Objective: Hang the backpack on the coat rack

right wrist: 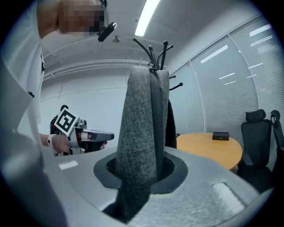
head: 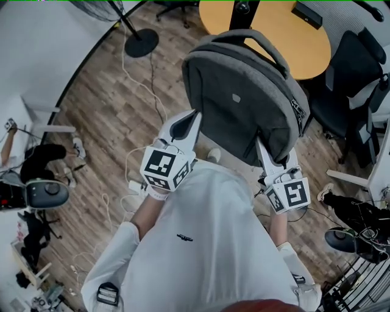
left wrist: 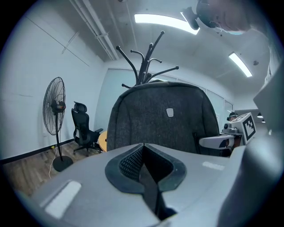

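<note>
I hold a grey backpack [head: 244, 91] up in front of me, its top handle next to the black coat rack pole [head: 244, 9]. My left gripper [head: 194, 117] is at its lower left edge. In the left gripper view the left gripper [left wrist: 143, 146] is shut on a thin dark strap, with the backpack [left wrist: 162, 119] ahead and the rack's hooks [left wrist: 144, 62] above it. My right gripper [head: 261, 146] is at the lower right. In the right gripper view the right gripper [right wrist: 137, 173] is shut on a broad grey part of the backpack [right wrist: 142, 124], which rises towards the hooks [right wrist: 157, 53].
A round wooden table [head: 304, 42] stands just behind the rack, with a black box [head: 306, 14] on it. Black office chairs [head: 347, 79] are on the right. A standing fan [left wrist: 54, 106] is on the left, its base [head: 141, 42] and cables [head: 140, 91] on the wood floor.
</note>
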A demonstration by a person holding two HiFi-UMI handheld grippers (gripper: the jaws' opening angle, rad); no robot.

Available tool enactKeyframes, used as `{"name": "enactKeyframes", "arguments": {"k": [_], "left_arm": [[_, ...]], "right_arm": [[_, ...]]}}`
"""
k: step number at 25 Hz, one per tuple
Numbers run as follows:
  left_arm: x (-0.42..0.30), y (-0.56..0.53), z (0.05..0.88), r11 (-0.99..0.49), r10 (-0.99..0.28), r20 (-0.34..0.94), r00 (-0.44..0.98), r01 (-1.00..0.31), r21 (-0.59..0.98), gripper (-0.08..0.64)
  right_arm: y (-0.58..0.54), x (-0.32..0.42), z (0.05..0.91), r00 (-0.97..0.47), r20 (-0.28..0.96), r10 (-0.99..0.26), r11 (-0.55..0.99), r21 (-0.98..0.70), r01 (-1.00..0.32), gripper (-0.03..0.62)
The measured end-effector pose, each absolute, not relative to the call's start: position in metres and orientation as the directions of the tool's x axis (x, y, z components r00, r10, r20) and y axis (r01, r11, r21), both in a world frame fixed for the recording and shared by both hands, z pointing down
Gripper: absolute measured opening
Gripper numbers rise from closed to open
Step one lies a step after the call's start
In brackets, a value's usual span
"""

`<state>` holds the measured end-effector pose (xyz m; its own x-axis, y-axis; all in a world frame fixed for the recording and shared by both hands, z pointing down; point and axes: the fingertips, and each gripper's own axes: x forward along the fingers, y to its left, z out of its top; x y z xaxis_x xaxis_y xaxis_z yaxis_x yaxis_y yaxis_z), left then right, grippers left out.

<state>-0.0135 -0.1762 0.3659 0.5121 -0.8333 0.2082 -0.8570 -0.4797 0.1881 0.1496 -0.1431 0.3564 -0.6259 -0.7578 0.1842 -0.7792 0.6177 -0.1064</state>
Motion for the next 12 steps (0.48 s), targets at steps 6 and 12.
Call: {"name": "enactKeyframes", "arguments": {"k": [6, 12], "left_arm": [[-0.019, -0.179, 0.366, -0.455, -0.848, 0.205, 0.488, -0.87, 0.188, 0.015], [-0.025, -0.181, 0.367, -0.428, -0.864, 0.198, 0.463, -0.882, 0.197, 0.016]], "right_arm": [[-0.15, 0.144, 0.353, -0.659, 0.168, -0.733, 0.654, -0.089, -0.751, 0.103], [-0.156, 0.14, 0.341, -0.698, 0.132, -0.704, 0.697, -0.061, -0.714, 0.103]]}}
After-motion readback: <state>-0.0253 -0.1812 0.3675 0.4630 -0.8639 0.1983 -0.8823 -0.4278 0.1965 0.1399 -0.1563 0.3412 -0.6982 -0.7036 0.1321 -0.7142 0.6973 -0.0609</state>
